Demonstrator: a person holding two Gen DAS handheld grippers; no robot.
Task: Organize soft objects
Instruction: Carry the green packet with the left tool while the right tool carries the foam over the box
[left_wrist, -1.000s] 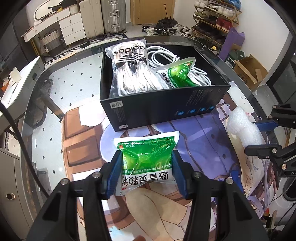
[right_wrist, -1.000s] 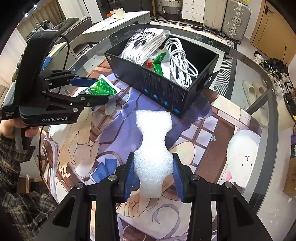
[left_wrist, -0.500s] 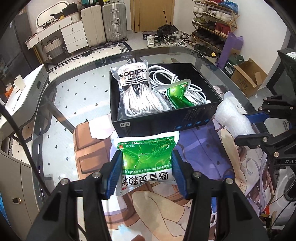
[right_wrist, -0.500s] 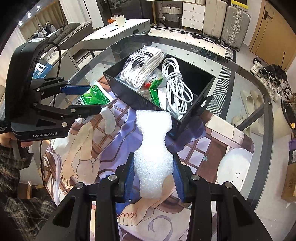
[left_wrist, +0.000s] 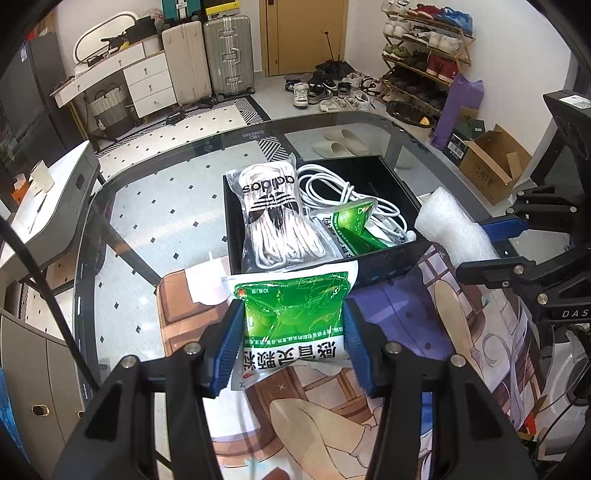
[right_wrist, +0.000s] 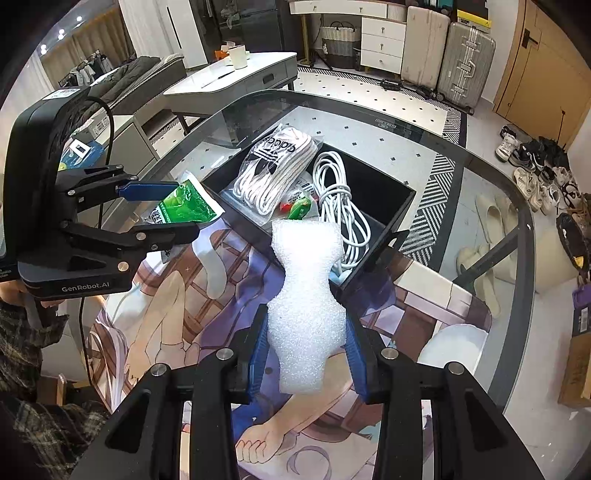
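While the left gripper (left_wrist: 293, 326) keeps its blue pads pressed on the green medicine sachet (left_wrist: 295, 314), the left wrist view shows more of the room than a second ago: the sachet has risen clear of the printed mat (left_wrist: 406, 306) and hangs just short of the black box's (left_wrist: 388, 258) near wall. Inside lie bagged Adidas socks (left_wrist: 275, 218), a white cable (left_wrist: 332, 188) and another green sachet (left_wrist: 356, 225).

From the right wrist view, the right gripper (right_wrist: 304, 345) is clamped on the white foam piece (right_wrist: 306, 288), likewise lifted, its far end overlapping the box rim (right_wrist: 373, 258). Both items look ready to be carried over and dropped in.
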